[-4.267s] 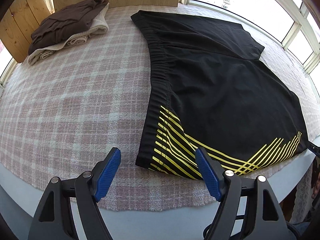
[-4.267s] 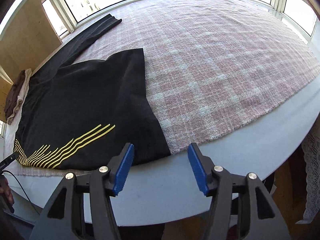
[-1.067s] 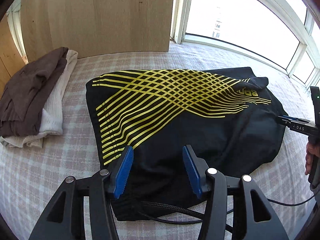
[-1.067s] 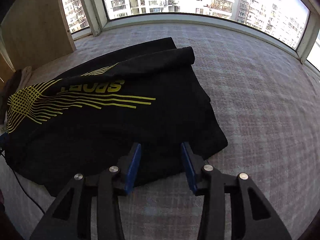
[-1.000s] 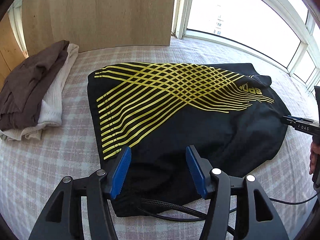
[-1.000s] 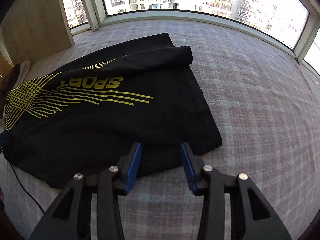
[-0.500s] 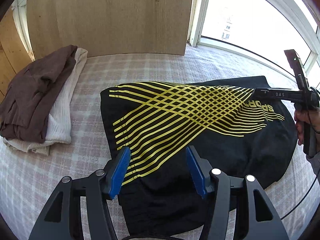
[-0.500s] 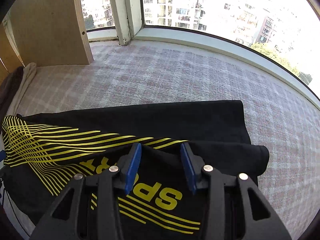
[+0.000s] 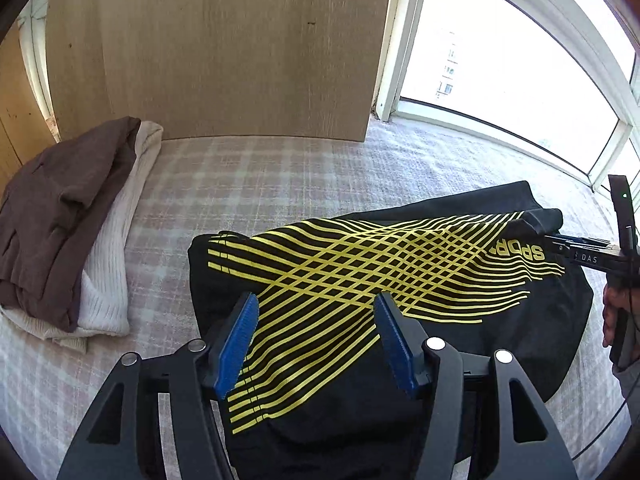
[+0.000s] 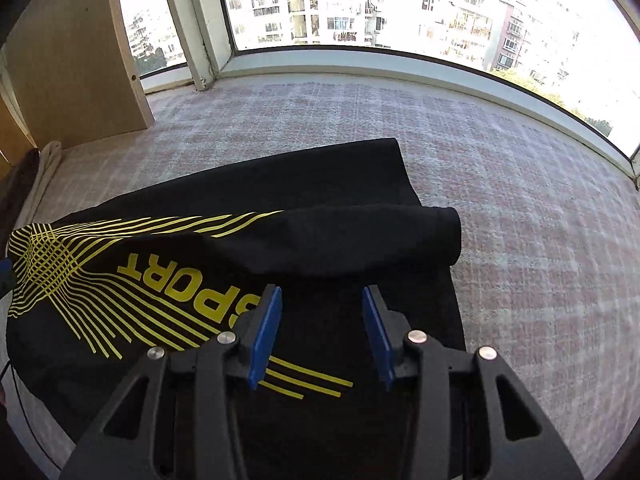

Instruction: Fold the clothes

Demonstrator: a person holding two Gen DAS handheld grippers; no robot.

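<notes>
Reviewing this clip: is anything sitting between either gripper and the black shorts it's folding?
Nothing visible. The left gripper and right gripper both hover open directly over the black shorts, with bare fabric between the pads. The folded brown and cream clothes lie off to the side, apart from the shorts.

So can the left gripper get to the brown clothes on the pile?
Probably yes. The left gripper is open over the black shorts; only bare checked blanket separates it from the brown garment.

The shorts (image 9: pixel 460 320) are black with crossing yellow lines and yellow "SPORT" lettering. The cloth (image 9: pixel 280 176) beneath is a pink-and-white check. At the left of the frame, a brown garment (image 9: pixel 60 208) tops a cream ribbed one (image 9: pixel 108 280). Both grippers' pads (image 9: pixel 236 340) are blue.
</notes>
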